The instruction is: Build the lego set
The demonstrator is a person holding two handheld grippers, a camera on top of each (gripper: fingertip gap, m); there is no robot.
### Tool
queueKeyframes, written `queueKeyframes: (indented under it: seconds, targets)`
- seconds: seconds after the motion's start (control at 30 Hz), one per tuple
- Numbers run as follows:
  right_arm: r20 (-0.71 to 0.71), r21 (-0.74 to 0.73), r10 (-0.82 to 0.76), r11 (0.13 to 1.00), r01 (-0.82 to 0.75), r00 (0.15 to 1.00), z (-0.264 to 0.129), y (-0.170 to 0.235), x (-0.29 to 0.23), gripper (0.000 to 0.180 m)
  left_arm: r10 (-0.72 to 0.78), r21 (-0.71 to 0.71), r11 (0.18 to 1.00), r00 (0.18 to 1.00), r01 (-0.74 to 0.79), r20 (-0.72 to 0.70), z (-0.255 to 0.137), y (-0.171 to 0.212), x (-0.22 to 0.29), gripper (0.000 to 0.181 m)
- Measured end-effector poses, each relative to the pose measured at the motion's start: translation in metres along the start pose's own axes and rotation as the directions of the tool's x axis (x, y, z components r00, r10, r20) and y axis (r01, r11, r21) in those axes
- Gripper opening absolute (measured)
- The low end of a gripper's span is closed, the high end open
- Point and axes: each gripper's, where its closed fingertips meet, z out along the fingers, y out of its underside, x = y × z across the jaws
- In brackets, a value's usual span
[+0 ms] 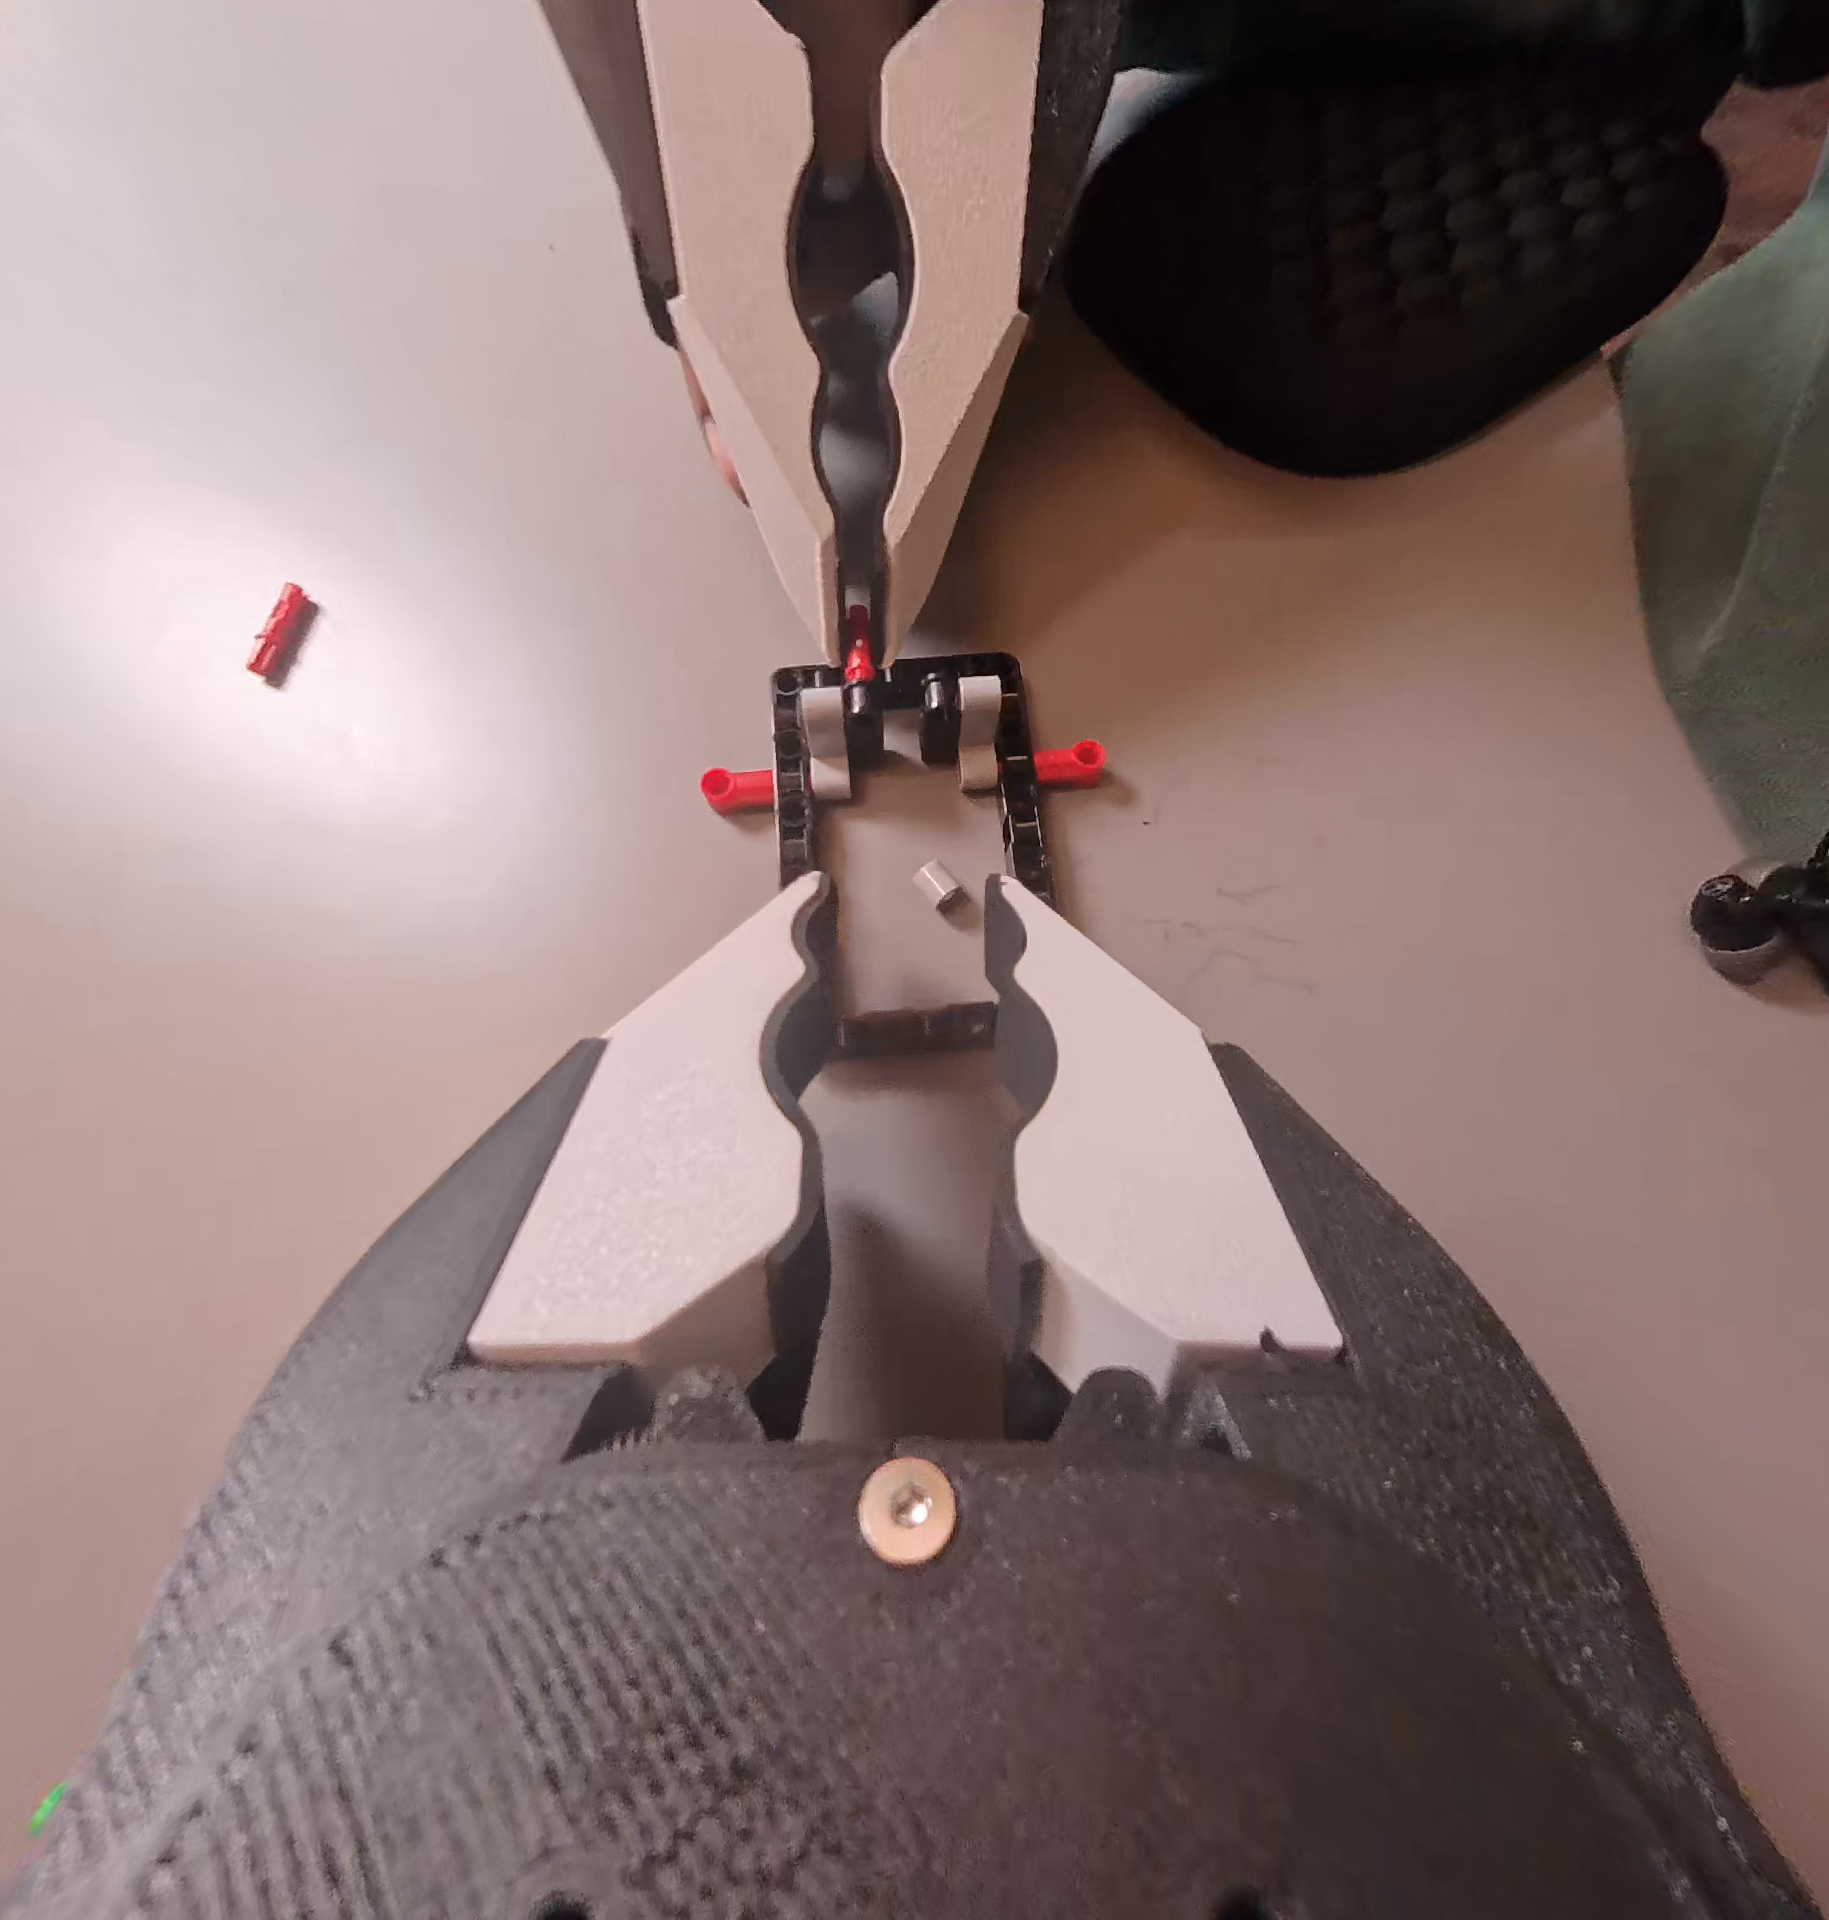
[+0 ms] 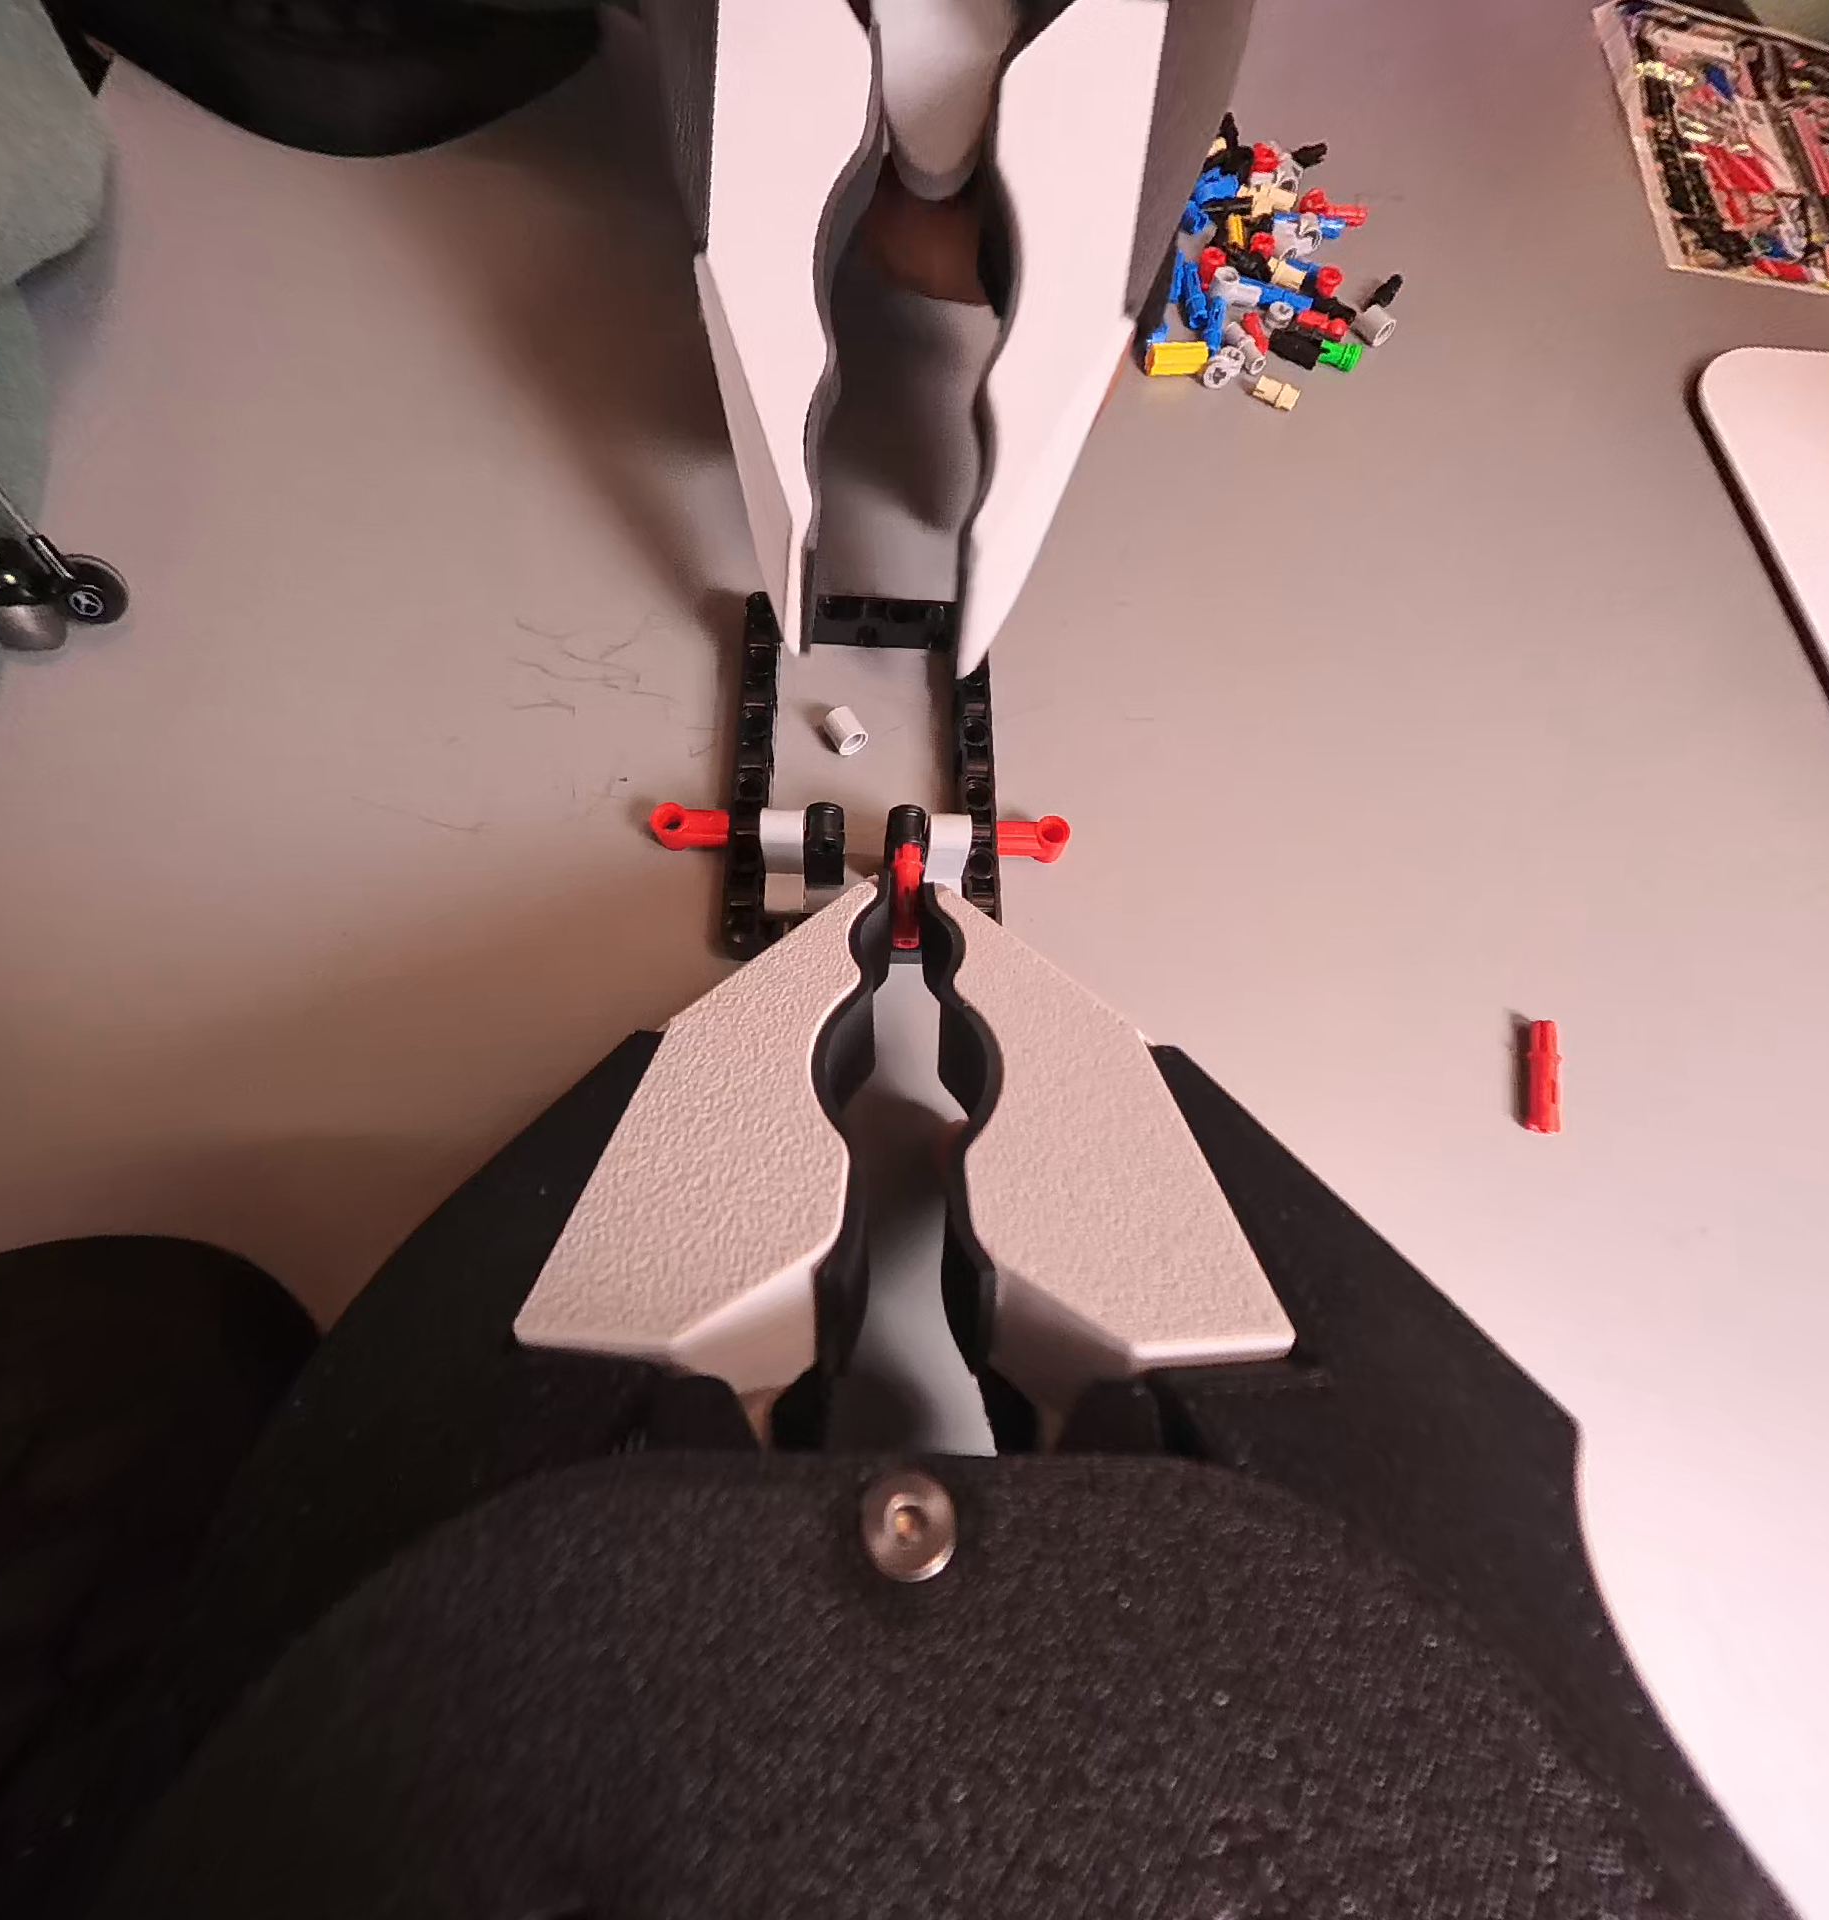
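Right wrist view: right tongs (image 2: 905, 914) pinch a red pin (image 2: 904, 896); left tongs (image 2: 879, 649) straddle the black frame (image 2: 754, 727).

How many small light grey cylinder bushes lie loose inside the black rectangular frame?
1. The small light grey cylinder bush lies on the table inside the black rectangular frame, between the open left gripper and the grey connectors. Others may be hidden under the fingers.

Black rectangular lego frame (image 2: 752, 717) lies flat, red pin (image 2: 904, 894) entering its black connector (image 2: 905, 826).
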Motion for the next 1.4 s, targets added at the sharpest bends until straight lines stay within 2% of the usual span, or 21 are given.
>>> queueKeyframes:
  seconds: [0.23,0.3,0.47,0.6,0.73,0.8,0.93,1.03,1.1,1.17,1.23,1.33,1.4]
  targets:
    - [-0.005,-0.001,-0.008,1.0,0.008,1.0,0.001,0.0,0.0,0.003,0.1,-0.116,0.988,0.995,-0.102,-0.022,0.017,0.005,0.005,0.016]
    - [-0.007,-0.004,-0.011,1.0,0.011,1.0,0.001,0.0,0.0,0.003,0.105,-0.126,0.986,0.994,-0.108,-0.03,0.019,0.006,0.007,0.009]
    - [-0.009,-0.001,-0.011,1.0,0.011,1.0,0.001,0.0,0.0,0.002,0.126,-0.107,0.986,0.992,-0.126,-0.004,0.015,0.003,0.005,0.008]
    - [-0.014,-0.004,-0.01,1.0,0.01,1.0,0.0,0.0,0.001,0.003,0.079,0.043,0.996,0.996,-0.08,0.033,-0.021,-0.011,-0.006,0.007]
    - [-0.017,-0.004,-0.009,1.0,0.009,1.0,0.0,0.001,0.001,0.003,-0.044,0.162,0.986,0.995,0.029,0.085,-0.078,0.006,-0.034,0.007]
    - [-0.017,-0.003,-0.006,1.0,0.006,1.0,0.0,0.0,0.001,0.003,-0.098,0.097,0.992,0.983,0.083,0.154,-0.096,0.032,-0.052,0.007]
    - [-0.017,0.001,-0.001,1.0,0.001,1.0,0.001,0.0,0.002,0.003,-0.125,-0.137,0.976,0.951,0.169,0.282,-0.109,0.086,-0.074,0.007]
    - [-0.018,0.001,-0.001,1.0,0.001,1.0,0.001,0.0,0.002,0.003,-0.122,-0.214,0.956,0.937,0.199,0.327,-0.111,0.103,-0.081,0.01]
    - [-0.02,0.0,-0.003,1.0,0.003,1.0,0.001,0.0,0.002,0.003,-0.124,-0.229,0.951,0.936,0.206,0.329,-0.111,0.104,-0.081,0.02]
    - [-0.02,0.001,-0.003,1.0,0.003,1.0,0.001,0.0,0.002,0.003,-0.116,-0.22,0.954,0.929,0.202,0.351,-0.114,0.098,-0.083,0.027]
    - [-0.019,0.004,0.0,1.0,0.0,1.0,0.001,0.0,0.002,0.003,-0.113,-0.139,0.975,0.927,0.173,0.358,-0.116,0.074,-0.082,0.03]
    - [-0.017,0.009,0.008,1.0,-0.008,1.0,0.002,0.0,0.003,0.003,-0.112,0.017,0.994,0.972,0.111,0.206,-0.089,0.02,-0.048,0.043]
    - [-0.018,0.009,0.007,1.0,-0.006,1.0,0.002,0.0,0.003,0.003,-0.067,-0.035,0.997,0.992,0.071,0.109,-0.055,0.012,-0.023,0.062]
